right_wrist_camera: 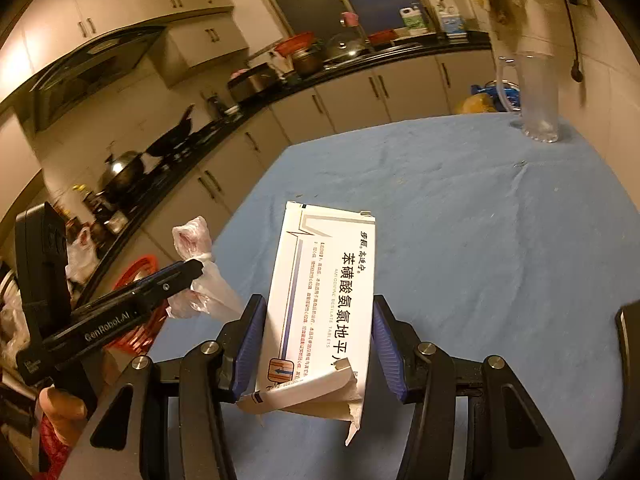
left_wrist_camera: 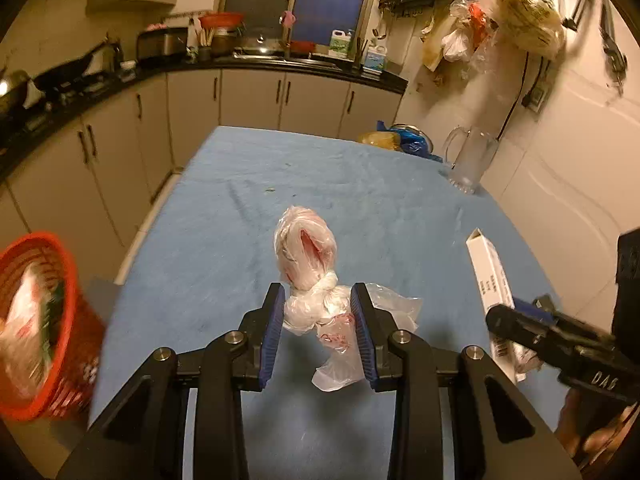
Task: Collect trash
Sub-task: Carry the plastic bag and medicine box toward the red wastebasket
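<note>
Bag (left_wrist_camera: 306,256), a knotted clear plastic one with pink inside, sits between the blue pads of the left gripper (left_wrist_camera: 318,300), at 12 o'clock in the left wrist view; the jaws are closed about halfway onto its crumpled neck, and its bulb stands beyond the fingertips over the table (left_wrist_camera: 224,208). In the right wrist view the same bag (right_wrist_camera: 192,240) shows at 9 o'clock, pinched in the left gripper (right_wrist_camera: 194,270), and looks lifted off the blue cloth. Box (right_wrist_camera: 324,292), a white tablet carton with a torn near flap, lies between the pads of the right gripper (right_wrist_camera: 318,308); both pads touch its long sides, the jaws set about as wide as the box, which points to 12 o'clock. In the left wrist view the box (left_wrist_camera: 486,268) is at 3 o'clock, with the right gripper (left_wrist_camera: 516,316) on it. A red basket (left_wrist_camera: 44,320) holding wrappers is at 9 o'clock, beside the table. A glass jug (left_wrist_camera: 470,160) stands at 1 o'clock on the table's far edge
</note>
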Motion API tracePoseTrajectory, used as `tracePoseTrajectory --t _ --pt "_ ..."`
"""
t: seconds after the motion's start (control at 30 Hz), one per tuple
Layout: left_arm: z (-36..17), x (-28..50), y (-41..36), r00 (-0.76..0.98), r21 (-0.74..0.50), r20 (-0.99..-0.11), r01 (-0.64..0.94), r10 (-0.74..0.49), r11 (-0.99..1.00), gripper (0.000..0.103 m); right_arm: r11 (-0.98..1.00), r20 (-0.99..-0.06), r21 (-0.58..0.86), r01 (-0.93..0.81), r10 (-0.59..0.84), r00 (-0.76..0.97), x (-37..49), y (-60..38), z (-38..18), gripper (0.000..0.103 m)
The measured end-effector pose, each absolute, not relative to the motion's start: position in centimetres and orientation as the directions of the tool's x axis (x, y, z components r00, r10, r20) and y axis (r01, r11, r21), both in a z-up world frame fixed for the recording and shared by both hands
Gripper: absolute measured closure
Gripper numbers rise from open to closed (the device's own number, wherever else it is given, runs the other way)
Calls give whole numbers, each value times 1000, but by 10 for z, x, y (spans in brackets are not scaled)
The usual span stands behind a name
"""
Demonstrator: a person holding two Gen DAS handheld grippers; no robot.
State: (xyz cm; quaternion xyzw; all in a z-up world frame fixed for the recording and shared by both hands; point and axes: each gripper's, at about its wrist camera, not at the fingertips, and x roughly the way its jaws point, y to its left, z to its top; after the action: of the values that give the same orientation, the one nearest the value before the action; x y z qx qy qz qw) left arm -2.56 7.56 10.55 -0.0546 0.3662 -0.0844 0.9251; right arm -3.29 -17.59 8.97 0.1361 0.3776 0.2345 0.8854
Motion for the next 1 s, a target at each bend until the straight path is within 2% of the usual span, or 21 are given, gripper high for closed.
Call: tracePoseTrajectory --t 0.27,0.43,1.0 --pt "109 -67 82 756 -96 -641 92 -132 991 70 840 -587 402 -365 542 601 -57 -160 98 46" --pt "118 -83 101 776 -100 -620 71 -118 992 70 824 -585 401 -401 567 581 -59 -141 104 46" --pt "154 -116 217 838 -125 -546 -101 17 987 70 740 -588 366 -564 654 477 -50 -24 134 46"
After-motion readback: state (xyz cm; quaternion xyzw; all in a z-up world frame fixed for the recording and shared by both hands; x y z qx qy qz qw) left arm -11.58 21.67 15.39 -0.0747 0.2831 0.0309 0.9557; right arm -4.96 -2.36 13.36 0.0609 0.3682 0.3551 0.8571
